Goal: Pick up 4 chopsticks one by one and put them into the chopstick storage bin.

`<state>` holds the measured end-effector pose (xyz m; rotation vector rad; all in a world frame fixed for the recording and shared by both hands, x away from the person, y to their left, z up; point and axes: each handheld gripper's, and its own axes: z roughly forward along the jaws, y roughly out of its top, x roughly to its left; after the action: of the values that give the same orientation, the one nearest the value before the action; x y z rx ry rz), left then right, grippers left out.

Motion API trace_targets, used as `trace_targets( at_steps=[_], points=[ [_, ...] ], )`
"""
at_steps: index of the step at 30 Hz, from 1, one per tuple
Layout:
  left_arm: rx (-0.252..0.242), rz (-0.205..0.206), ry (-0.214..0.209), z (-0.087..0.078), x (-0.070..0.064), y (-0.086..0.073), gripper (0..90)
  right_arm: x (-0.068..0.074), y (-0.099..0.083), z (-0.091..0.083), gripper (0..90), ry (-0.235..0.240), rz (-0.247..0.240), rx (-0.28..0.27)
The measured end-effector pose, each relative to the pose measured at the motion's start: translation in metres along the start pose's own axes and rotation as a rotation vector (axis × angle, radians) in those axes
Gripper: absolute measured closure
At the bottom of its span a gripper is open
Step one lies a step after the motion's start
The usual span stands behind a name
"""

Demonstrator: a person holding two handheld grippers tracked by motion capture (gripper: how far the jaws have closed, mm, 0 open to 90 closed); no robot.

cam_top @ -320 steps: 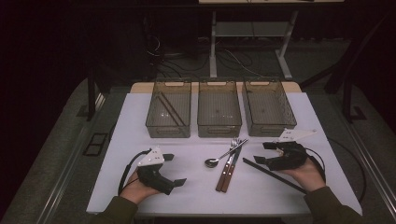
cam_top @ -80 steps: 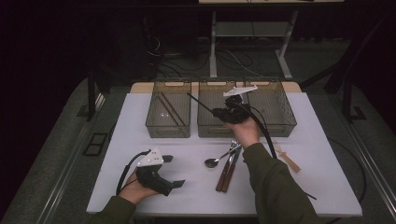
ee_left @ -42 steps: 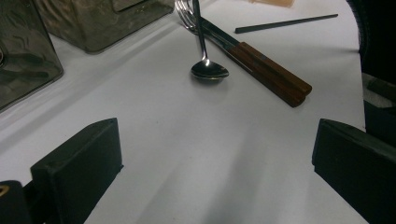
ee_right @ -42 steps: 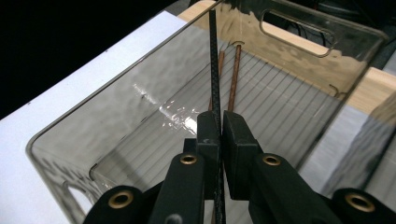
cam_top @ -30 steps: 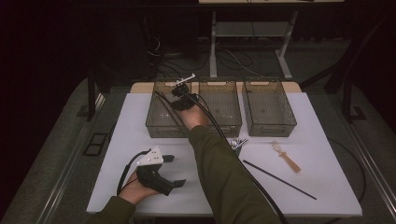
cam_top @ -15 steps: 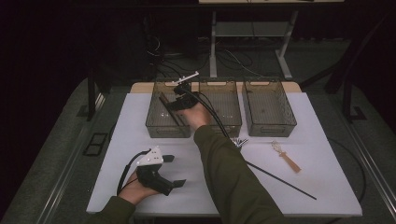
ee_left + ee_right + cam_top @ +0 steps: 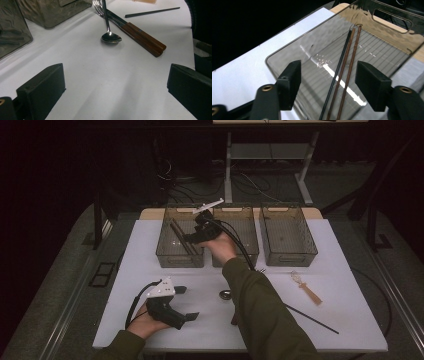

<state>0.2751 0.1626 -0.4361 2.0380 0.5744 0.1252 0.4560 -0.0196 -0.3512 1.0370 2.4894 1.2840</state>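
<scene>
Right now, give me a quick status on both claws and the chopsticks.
Right claw open over left bin, chopsticks lying inside. Left claw open, resting on table. One chopstick left on table. Nothing blocking.

A white tabletop [image 7: 150, 250] carries three clear bins [image 7: 235, 236] along its far edge. Toward the near edge lie a spoon [image 7: 110, 36], wooden-handled cutlery [image 7: 143, 41], a black chopstick [image 7: 312, 319] and a small wooden utensil [image 7: 307, 290].
</scene>
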Motion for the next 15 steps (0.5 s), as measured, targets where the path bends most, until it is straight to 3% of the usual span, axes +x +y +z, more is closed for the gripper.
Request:
trace_targets(
  at_steps=[15],
  points=[
    [0.012,0.007,0.003,0.000,0.000,0.000,0.2,0.000,-0.027,-0.041,16.4,0.022,-0.064,-0.011]
  ],
)
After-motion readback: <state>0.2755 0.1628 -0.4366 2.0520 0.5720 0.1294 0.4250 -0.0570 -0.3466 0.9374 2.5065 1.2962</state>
